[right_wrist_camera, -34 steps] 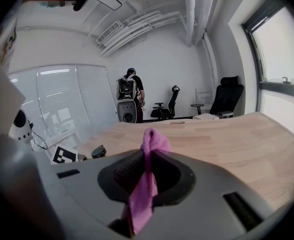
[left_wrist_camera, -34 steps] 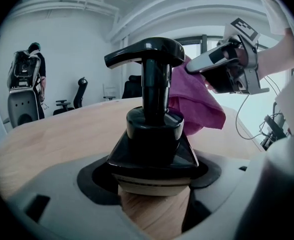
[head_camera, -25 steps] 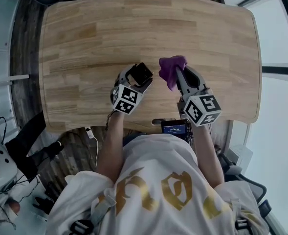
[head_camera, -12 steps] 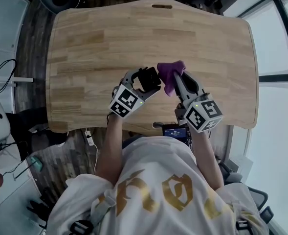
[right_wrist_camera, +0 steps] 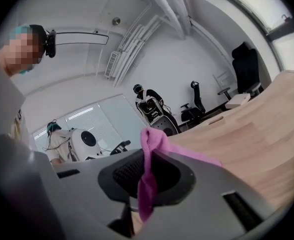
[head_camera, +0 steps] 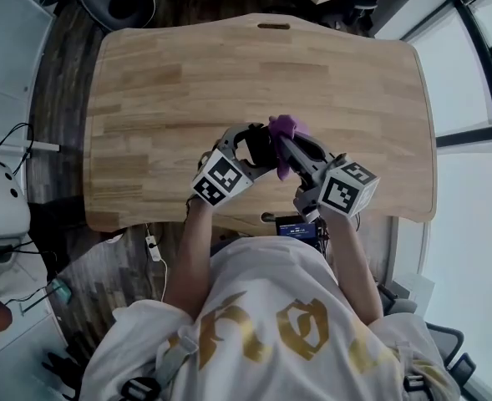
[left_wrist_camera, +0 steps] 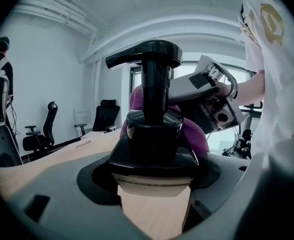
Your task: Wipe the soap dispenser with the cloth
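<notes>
Left tongs (head_camera: 254, 145) gripping soap dispenser (left_wrist_camera: 154, 129) by base. Right tongs (right_wrist_camera: 146, 176) pinching cloth (head_camera: 286, 127), touching dispenser's right side, over tabletop (head_camera: 187, 82).

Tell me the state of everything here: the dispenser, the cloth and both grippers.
Soap dispenser: clamped at its body, cloth behind it.
Cloth: bunched, pinched between jaws, seemingly against the dispenser.
Left gripper: shut on the soap dispenser.
Right gripper: shut on the cloth.
</notes>
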Demonstrator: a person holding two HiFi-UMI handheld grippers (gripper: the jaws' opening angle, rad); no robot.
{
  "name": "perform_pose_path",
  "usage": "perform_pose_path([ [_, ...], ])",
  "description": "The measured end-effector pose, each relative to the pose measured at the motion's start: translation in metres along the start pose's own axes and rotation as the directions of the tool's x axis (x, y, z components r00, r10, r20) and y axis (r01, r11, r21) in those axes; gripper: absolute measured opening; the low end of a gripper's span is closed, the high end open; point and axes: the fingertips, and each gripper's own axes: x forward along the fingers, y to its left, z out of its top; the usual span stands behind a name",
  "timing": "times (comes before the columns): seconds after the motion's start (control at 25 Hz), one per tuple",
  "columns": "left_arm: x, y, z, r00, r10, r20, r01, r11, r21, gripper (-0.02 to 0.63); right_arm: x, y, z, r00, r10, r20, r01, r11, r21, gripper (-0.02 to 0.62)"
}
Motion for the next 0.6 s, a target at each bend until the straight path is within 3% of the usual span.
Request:
perform_pose_path([
  [0.4,-0.008,-0.013,0.003,0.999,-0.041,-0.001,0.041,0.999,0.005,0.357,-0.001,0.009,-0.002,0.998,0.002,-0.059,-0.008,0.995,-0.101,0.041],
  [0.6,-0.012,-0.016,0.000,0.999,-0.039,-0.022,0.039,0.999,0.006,0.357,0.006,0.012,-0.005,0.989,0.031,-0.148,-0.056,0.984,-0.170,0.041],
])
